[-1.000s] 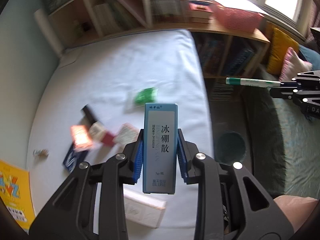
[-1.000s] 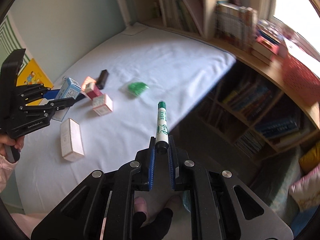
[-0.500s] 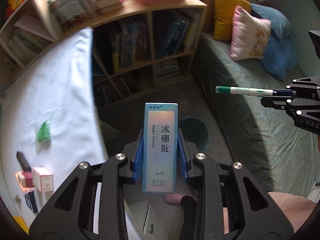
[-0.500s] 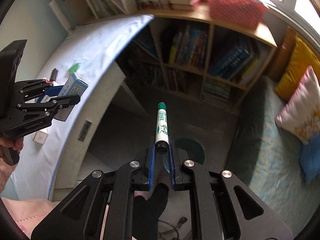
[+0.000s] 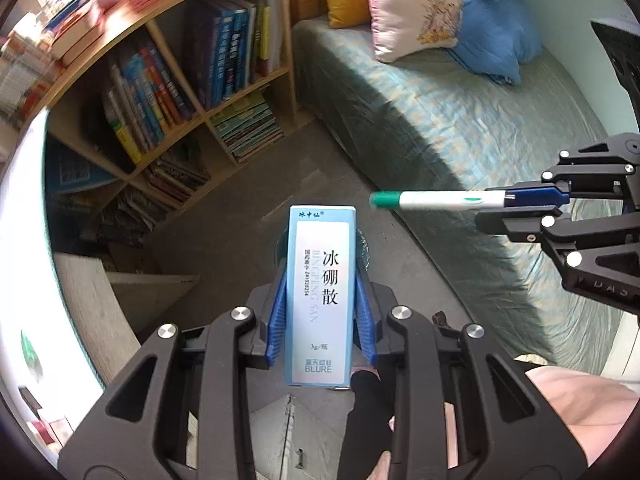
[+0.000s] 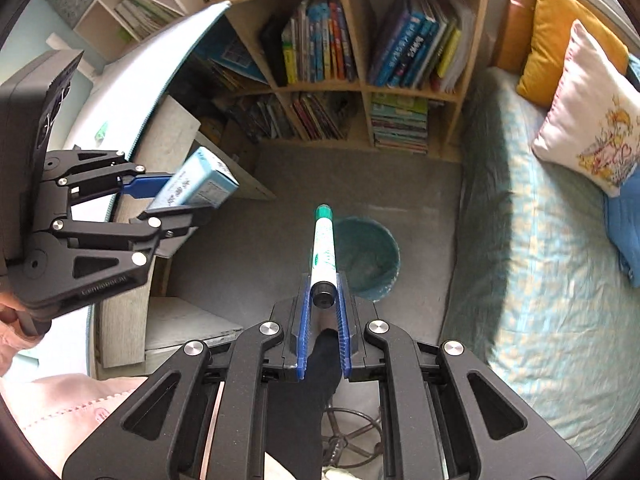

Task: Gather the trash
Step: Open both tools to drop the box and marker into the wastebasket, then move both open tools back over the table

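My left gripper (image 5: 320, 320) is shut on a light blue medicine box (image 5: 321, 296) held upright; the box also shows in the right wrist view (image 6: 196, 186). My right gripper (image 6: 323, 312) is shut on a green-capped white marker (image 6: 323, 248), which also shows in the left wrist view (image 5: 436, 200). A teal trash bin (image 6: 372, 256) stands on the grey floor just beyond the marker tip. In the left wrist view the box hides most of the bin, only its rim (image 5: 362, 246) showing.
A wooden bookshelf (image 6: 360, 60) full of books stands behind the bin. A bed with a teal cover (image 6: 540, 240) and pillows (image 6: 592, 112) lies to the right. The white table edge (image 6: 160, 92) with a green wrapper (image 6: 101, 131) is at left.
Both grippers have swung away from the table toward the floor. The bin has come closer and now sits just ahead of the marker and behind the box. Both holds are unchanged.
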Demonstrator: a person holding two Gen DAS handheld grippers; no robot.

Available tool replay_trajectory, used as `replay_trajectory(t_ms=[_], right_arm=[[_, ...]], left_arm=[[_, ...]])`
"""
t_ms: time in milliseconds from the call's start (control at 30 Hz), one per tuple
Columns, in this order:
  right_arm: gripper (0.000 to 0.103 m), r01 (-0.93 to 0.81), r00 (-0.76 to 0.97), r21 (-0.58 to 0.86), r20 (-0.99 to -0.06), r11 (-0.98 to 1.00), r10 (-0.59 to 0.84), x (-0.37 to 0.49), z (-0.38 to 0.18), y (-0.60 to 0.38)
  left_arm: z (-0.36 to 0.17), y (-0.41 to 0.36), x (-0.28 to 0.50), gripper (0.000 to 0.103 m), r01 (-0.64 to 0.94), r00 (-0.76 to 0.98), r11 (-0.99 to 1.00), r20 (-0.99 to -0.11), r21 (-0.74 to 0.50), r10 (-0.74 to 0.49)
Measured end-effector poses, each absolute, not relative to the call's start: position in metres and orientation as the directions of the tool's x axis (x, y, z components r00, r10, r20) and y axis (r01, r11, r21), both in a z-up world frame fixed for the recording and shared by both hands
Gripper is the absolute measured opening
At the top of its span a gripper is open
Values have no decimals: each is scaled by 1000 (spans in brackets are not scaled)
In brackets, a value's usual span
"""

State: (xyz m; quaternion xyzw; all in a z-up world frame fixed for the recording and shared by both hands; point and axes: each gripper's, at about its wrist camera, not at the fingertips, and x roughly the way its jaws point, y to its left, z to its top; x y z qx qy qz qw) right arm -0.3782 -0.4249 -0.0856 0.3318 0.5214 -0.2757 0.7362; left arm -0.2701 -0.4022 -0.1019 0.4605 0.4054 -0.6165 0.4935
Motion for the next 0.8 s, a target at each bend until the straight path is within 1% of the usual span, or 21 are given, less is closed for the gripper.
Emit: replay_trajectory(t_ms=[33, 67, 100, 133, 167, 200, 233, 300, 467, 533, 700, 767, 800], right_arm=[[13, 751, 307, 206, -950, 627, -56, -380, -87, -426], [15, 751, 313, 212, -948, 626, -54, -382, -88, -428], [17, 750, 322, 221, -945, 623, -52, -383, -90, -431], [24, 748, 330, 234, -943, 621, -43, -384, -93, -435], [34, 748, 336, 248, -941, 616, -30, -385, -96, -437], [48, 746, 348, 264, -937, 611, -19, -385, -100, -442], [50, 746, 355, 271, -935, 608, -19, -386, -104, -446], [50, 743, 361, 287, -932, 605, -1, -385, -111, -452], [50, 741, 371, 297, -929, 602, 3, -386, -114, -465], [57, 744, 364, 288, -931, 603, -5, -387, -112, -468], [58, 743, 359, 274, -933, 610, -19, -387, -106, -479], [62, 735, 360, 268, -933, 623, -23, -383, -103, -483], [66, 727, 362, 265, -932, 633, -25, -380, -101, -485]], left_arm=[[-101, -401, -271, 28, 981, -86, -190, -969, -42, -232], [-103, -403, -272, 32, 981, -82, -190, -971, -39, -223], [-106, -405, -271, 56, 982, -75, -184, -974, -35, -215], [-108, -407, -271, 63, 985, -65, -172, -975, -28, -213], [-109, -408, -271, 73, 986, -63, -167, -975, -27, -215], [-112, -410, -270, 74, 986, -57, -162, -977, -23, -208], [-115, -412, -270, 74, 987, -44, -160, -979, -12, -198], [-118, -412, -270, 78, 987, -20, -162, -981, 11, -191], [-124, -414, -265, 80, 990, -20, -138, -985, 4, -173], [-124, -414, -262, 83, 992, -18, -125, -984, 5, -175], [-117, -412, -253, 88, 996, 7, -91, -980, 26, -197], [-112, -411, -245, 88, 998, 9, -64, -979, 22, -203], [-110, -410, -242, 88, 998, 11, -51, -979, 22, -206]])
